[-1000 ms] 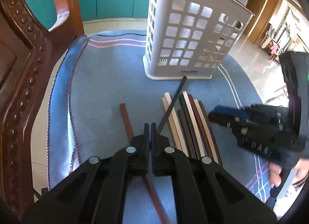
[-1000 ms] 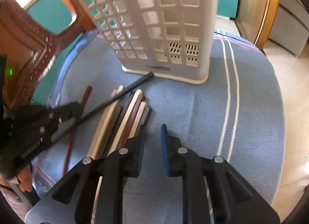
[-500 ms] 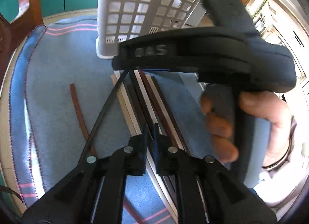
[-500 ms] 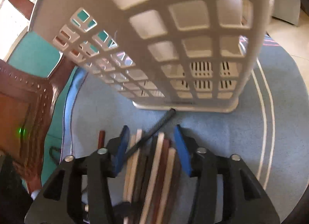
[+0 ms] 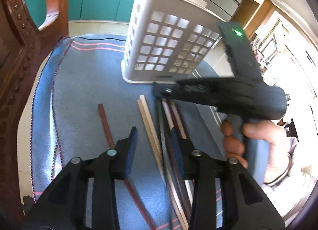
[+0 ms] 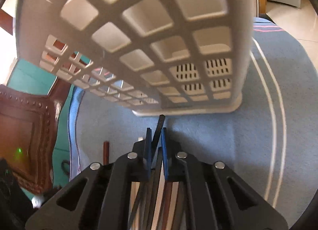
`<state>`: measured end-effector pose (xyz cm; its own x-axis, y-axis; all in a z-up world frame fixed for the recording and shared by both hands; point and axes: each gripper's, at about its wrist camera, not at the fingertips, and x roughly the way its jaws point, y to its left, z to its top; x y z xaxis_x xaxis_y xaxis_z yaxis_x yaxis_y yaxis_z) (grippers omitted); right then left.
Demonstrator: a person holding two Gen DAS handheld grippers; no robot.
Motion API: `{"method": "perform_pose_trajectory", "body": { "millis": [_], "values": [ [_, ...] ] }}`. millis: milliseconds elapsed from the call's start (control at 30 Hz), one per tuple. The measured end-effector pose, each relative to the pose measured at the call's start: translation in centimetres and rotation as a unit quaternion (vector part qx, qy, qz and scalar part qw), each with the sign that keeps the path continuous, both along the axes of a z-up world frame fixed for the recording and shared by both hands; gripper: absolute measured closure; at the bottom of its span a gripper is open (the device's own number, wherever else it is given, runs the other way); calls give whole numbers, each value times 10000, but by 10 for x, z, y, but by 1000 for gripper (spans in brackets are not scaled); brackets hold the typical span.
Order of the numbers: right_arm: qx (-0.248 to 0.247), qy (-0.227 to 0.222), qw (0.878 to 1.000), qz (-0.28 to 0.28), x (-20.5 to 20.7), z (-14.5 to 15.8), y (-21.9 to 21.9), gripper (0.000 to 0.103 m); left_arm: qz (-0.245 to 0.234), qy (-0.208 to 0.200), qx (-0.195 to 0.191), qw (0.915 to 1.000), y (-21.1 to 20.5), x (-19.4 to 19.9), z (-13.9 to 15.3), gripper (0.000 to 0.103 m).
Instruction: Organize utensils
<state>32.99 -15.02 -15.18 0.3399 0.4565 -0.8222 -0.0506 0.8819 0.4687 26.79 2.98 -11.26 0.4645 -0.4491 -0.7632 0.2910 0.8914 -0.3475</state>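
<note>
Handover of one black chopstick (image 6: 158, 130) from left tool to right, judged complete against the views a second back: then the left gripper (image 5: 154, 140) was pinched on that stick; now its jaws are opening, blue pads standing a moderate gap apart with nothing pressed between them

Item, far left of the left wrist view: single reddish-brown wooden chopstick (image 5: 105, 122), flat on the blue woven mat (image 5: 83, 91), apart from the rest; lies as it lay a second ago

Item, centre: loose bundle of pale, dark and maroon chopsticks (image 5: 167, 118), side by side on the mat, running under the left gripper's right finger; untouched by either tool, as far as the blur allows

Item, beyond the bundle: tall white plastic lattice utensil basket (image 5: 165, 41), upright on the mat, near the stick tips

Item, right: right gripper (image 6: 155, 138), closed to a narrow slit on the black chopstick, whose tip pokes forward, just short of the basket foot; half a second ago those jaws straddled the bundle, wide

Bearing on task: one stick secured for the basket; lift and drop not yet done
</note>
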Motion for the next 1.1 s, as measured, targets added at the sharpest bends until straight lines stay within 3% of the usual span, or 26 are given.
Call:
{"method": "perform_pose_trajectory", "body": {
  "millis": [100, 233, 467, 533, 633, 700, 800, 867, 933, 1033, 1100],
  "values": [
    [36, 47, 10000, 62, -14, 5, -14, 94, 51, 99, 103, 9999, 7, 1, -6, 64],
    [291, 114, 9995, 82, -21, 19, -46, 95, 103, 212, 328, 9992, -20, 4, -23, 63],
    [-655, -6, 9977, 195, -13, 11, -69, 95, 355, 243, 546, 9976, -15, 9, -29, 63],
    [-694, 20, 9972, 272, -12, 7, -56, 94, 393, 261, 571, 9973, -17, 10, -29, 60],
    [-1063, 4, 9936, 381, -16, 4, -35, 77, 490, 301, 720, 9957, -20, 18, -35, 57],
    [-1403, -89, 9886, 531, -23, 4, -21, 73, 562, 295, 740, 9952, -18, 24, -38, 57],
    [-2166, -399, 9732, 667, -33, 0, 1, 73, 742, 285, 719, 9942, -16, 28, -35, 57],
    [-2424, -551, 9659, 730, -39, -2, 12, 73, 847, 304, 587, 9942, -11, 31, -30, 57],
    [-2455, -631, 9641, 797, -43, -2, 17, 73, 925, 300, 585, 9935, -9, 33, -26, 53],
    [-2264, -656, 9673, 937, -49, -2, 23, 89, 1028, 399, 634, 9919, -6, 38, -29, 51],
    [-2229, -674, 9673, 1007, -52, -3, 35, 90, 1049, 441, 644, 9914, -6, 42, -30, 49]
  ]
}}
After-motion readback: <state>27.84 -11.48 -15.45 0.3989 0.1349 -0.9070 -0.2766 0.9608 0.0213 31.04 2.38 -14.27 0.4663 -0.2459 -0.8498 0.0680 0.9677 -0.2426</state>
